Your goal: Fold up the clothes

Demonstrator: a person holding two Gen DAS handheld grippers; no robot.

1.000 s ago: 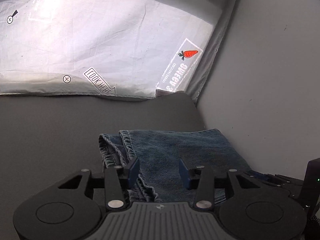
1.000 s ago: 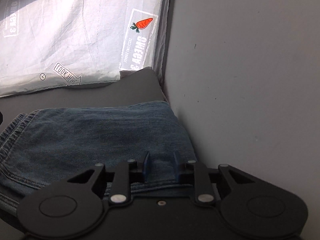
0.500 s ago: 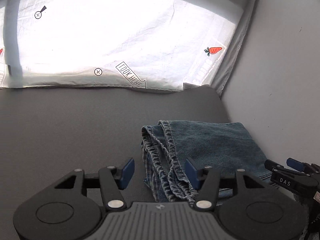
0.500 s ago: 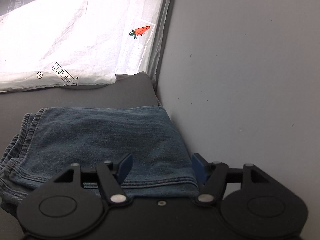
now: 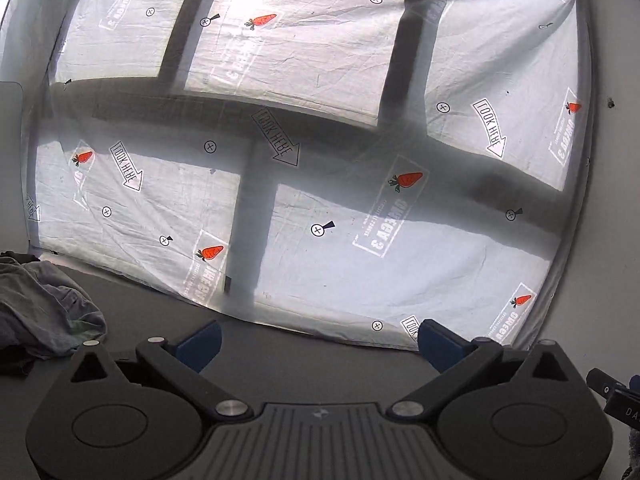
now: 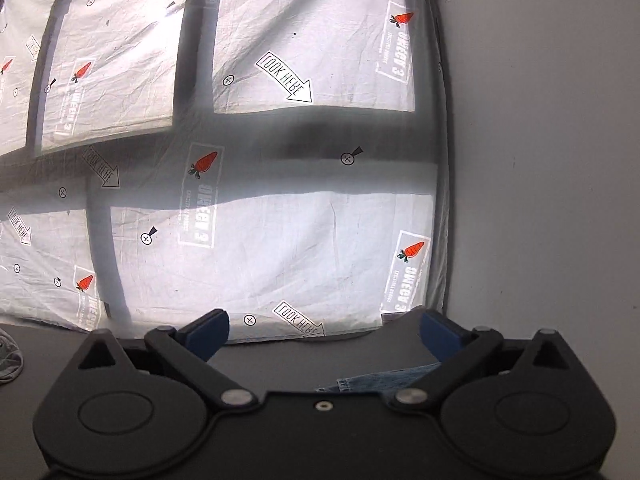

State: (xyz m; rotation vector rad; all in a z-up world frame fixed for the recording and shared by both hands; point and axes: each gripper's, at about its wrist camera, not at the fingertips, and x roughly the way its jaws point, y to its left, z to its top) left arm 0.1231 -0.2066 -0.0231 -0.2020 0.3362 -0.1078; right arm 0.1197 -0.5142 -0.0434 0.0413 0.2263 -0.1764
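My left gripper is open and empty, raised and pointing at the covered window. My right gripper is open and empty too, raised the same way. Only a strip of the folded blue jeans shows, low in the right wrist view, just below the right gripper on the grey surface. A crumpled pile of grey clothes lies at the far left of the left wrist view; its edge also shows in the right wrist view.
A white printed sheet with carrots and arrows covers a window behind the grey surface. A plain grey wall stands close on the right. A dark device sits at the left view's right edge.
Both grippers opened wide, lifted off the folded jeans and tilted upward. The jeans dropped out of the left view and almost out of the right view; the grey clothes pile came into view.
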